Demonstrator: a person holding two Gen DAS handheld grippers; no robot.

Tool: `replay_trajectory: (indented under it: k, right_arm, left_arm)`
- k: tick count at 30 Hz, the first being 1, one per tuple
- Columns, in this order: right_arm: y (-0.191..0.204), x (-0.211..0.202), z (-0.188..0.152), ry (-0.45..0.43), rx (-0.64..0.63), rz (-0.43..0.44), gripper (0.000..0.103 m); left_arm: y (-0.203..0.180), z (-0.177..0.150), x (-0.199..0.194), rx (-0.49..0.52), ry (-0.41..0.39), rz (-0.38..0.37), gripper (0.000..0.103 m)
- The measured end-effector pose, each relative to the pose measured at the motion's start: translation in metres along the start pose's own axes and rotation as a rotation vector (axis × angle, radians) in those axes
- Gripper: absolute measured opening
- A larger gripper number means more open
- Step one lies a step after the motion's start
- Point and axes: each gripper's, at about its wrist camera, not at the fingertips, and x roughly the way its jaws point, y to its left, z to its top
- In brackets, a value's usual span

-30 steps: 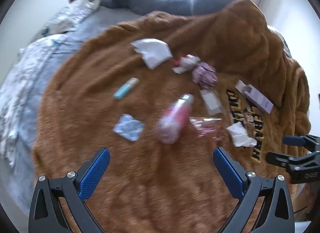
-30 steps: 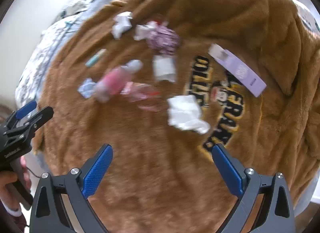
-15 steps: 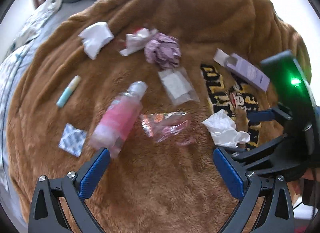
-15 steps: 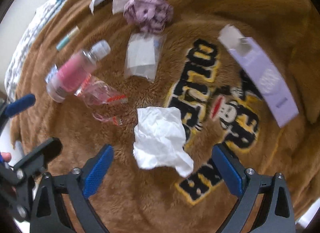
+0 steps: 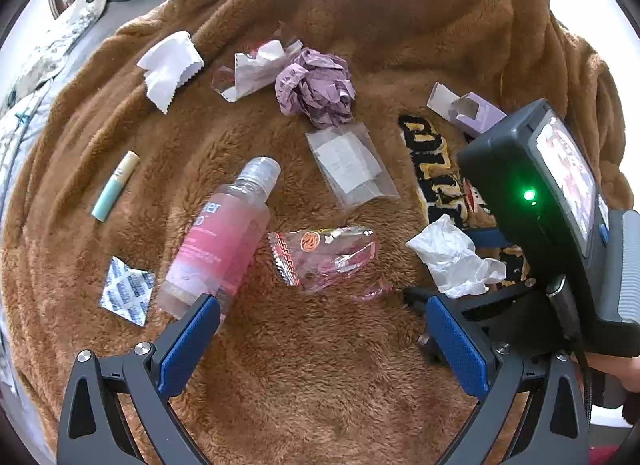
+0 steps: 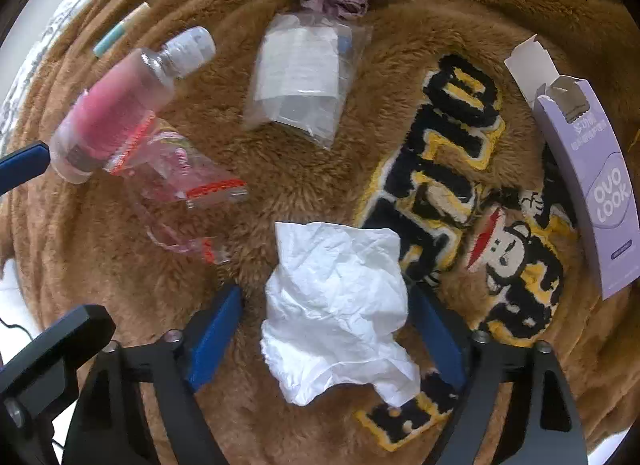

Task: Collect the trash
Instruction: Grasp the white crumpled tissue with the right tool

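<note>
A crumpled white tissue (image 6: 336, 305) lies on the brown fleece blanket (image 6: 280, 169). My right gripper (image 6: 326, 317) points down over it, a blue pad on either side. Its jaws are closing, and a gap still shows at the left pad. The left wrist view shows the same tissue (image 5: 452, 257) under the right gripper's black body. My left gripper (image 5: 320, 317) hangs open above bare blanket, its left fingertip (image 5: 200, 321) by the base of a pink bottle (image 5: 224, 241). A clear pink wrapper (image 5: 324, 253) lies just beyond its tips.
Scattered over the blanket are a clear bag with a white label (image 5: 348, 165), a purple paper ball (image 5: 316, 89), an open lilac box (image 6: 592, 185), white paper (image 5: 172, 65), a teal tube (image 5: 114, 185) and a blue-white sachet (image 5: 128, 289). Grey bedding (image 5: 24, 105) lies left.
Both grippers sank closer to the blanket. The right one came down over the white tissue and its jaws narrowed. The left one shifted across the trash, then held still.
</note>
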Motion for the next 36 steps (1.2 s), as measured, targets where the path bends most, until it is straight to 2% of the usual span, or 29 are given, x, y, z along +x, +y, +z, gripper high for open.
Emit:
replay_trajectory:
  k: [5,9,11,16,20,21,26,31,36]
  right_arm:
    - [-0.008,-0.002,0.003,-0.004,0.027,-0.026,0.047]
    - [-0.016,-0.010,-0.002,-0.013,0.042,-0.013,0.035]
    - [-0.021,-0.016,-0.007,-0.022,0.058,0.018,0.024]
    - [-0.031,-0.031,-0.018,-0.055,0.091,0.087,0.024]
    - [-0.040,-0.041,-0.031,-0.083,0.102,0.128,0.023]
    - [-0.045,-0.043,-0.033,-0.094,0.124,0.167,0.023]
    - [-0.095,-0.057,-0.046,-0.111,0.224,0.236,0.023]
    - [-0.121,-0.065,-0.061,-0.134,0.261,0.219,0.022]
    - [-0.128,-0.072,-0.069,-0.123,0.263,0.214,0.022]
  left_arm:
    - [0.002,0.001,0.001,-0.032,-0.007,-0.033,0.103]
    - [0.000,0.004,-0.004,-0.038,-0.026,-0.065,0.103]
    - [0.002,0.005,-0.005,-0.053,-0.037,-0.064,0.103]
    - [0.011,0.009,-0.004,-0.116,-0.027,-0.067,0.103]
    - [0.009,0.014,-0.006,-0.097,-0.036,-0.076,0.103]
    - [0.008,0.014,-0.006,-0.091,-0.031,-0.076,0.103]
    - [0.003,0.009,-0.006,-0.091,-0.024,-0.086,0.103]
    - [-0.002,0.010,-0.001,-0.117,-0.023,-0.124,0.103]
    - [-0.013,0.016,0.016,-0.129,0.006,-0.145,0.103]
